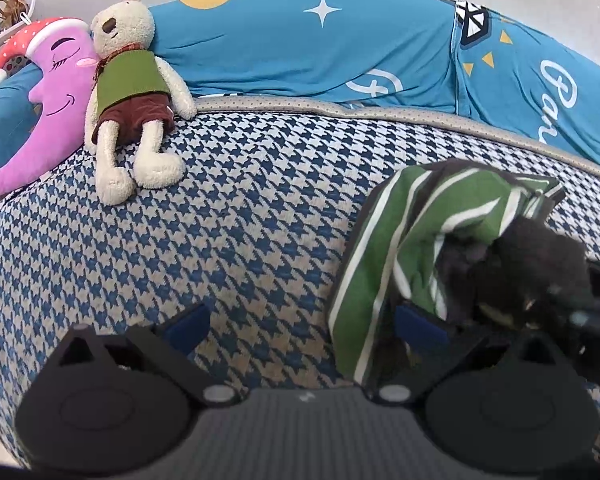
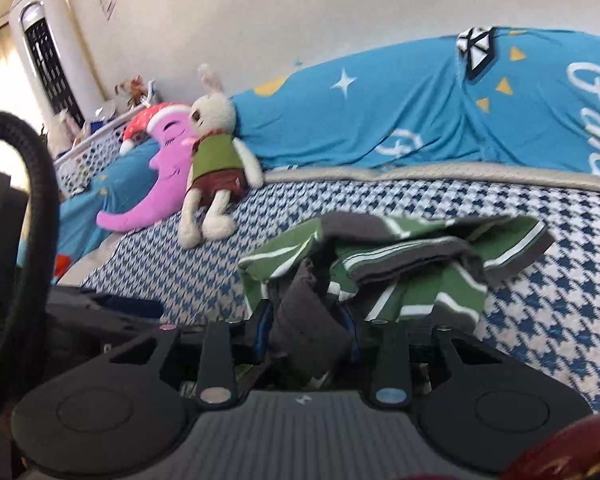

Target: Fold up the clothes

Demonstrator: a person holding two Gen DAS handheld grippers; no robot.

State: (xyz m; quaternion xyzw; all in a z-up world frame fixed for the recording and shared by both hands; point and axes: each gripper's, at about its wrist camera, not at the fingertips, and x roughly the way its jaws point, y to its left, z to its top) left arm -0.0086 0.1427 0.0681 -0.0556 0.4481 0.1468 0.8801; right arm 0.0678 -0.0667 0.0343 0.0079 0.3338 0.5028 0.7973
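Note:
A green garment with white and dark grey stripes (image 1: 400, 240) hangs crumpled over the houndstooth bed cover (image 1: 240, 240). My left gripper (image 1: 304, 326) is open, its blue pads (image 1: 188, 328) far apart, and the cloth's edge drapes against the right-hand finger. The right wrist view shows the same garment (image 2: 412, 272) bunched in front of the camera. There my right gripper (image 2: 308, 328) is shut on a dark grey fold of it. The right gripper's dark body (image 1: 580, 304) shows at the right edge of the left wrist view, partly hidden by cloth.
A plush rabbit (image 1: 132, 92) and a purple moon cushion (image 1: 56, 96) lie at the far left of the bed. A blue quilt (image 1: 320, 48) is heaped along the wall. A white basket (image 2: 96, 148) and a tower fan unit (image 2: 48, 48) stand beyond. A black cable (image 2: 40, 184) loops close by on the left.

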